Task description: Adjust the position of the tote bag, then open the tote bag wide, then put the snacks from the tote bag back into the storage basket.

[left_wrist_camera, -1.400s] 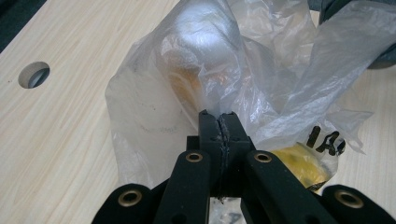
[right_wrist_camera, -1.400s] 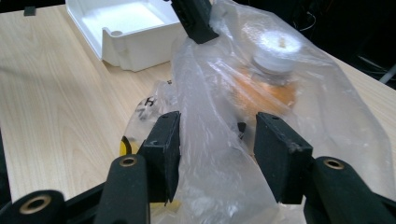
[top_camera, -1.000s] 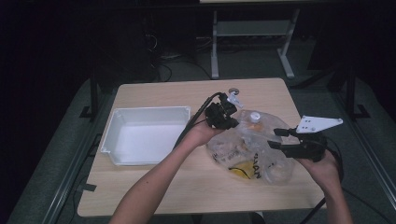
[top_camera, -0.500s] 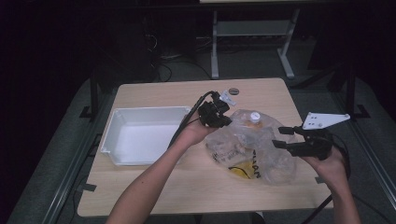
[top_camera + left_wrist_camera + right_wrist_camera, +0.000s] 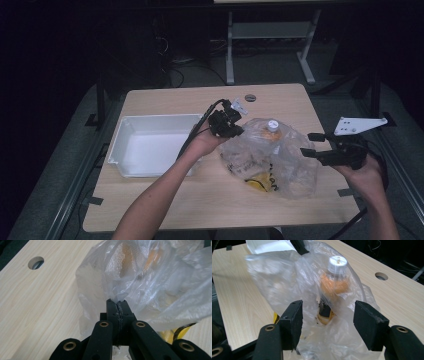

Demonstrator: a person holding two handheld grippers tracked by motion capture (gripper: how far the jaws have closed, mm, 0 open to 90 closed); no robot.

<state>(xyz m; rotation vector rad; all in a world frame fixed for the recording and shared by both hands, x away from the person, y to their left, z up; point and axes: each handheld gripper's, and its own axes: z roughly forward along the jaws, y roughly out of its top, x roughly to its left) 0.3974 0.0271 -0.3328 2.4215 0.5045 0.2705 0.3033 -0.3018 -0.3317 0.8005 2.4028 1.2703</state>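
Observation:
A clear plastic bag (image 5: pixel 280 162) lies crumpled on the wooden table (image 5: pixel 165 200). Inside it stands a bottle (image 5: pixel 332 287) of orange liquid with a white cap (image 5: pixel 272 125), and a yellow item (image 5: pixel 257 182) lies low in the bag. My left gripper (image 5: pixel 238 131) is shut on the bag's upper left edge; in the left gripper view the film (image 5: pixel 150 285) is pinched between the closed jaws (image 5: pixel 117 306). My right gripper (image 5: pixel 307 145) is at the bag's right side. Its jaws have just been opening, with loose film and the bottle between and beyond the pads (image 5: pixel 369 322), which are not pressing.
A white empty tray (image 5: pixel 122 150) sits on the left half of the table. A round hole (image 5: pixel 250 97) is in the tabletop near the far edge. Table legs and cables stand on the dark floor behind. The near table edge lies below the bag.
My right gripper's jaws have spread wider and that hand has drifted slightly right and up, away from the bag. The left gripper keeps its pinch in place.

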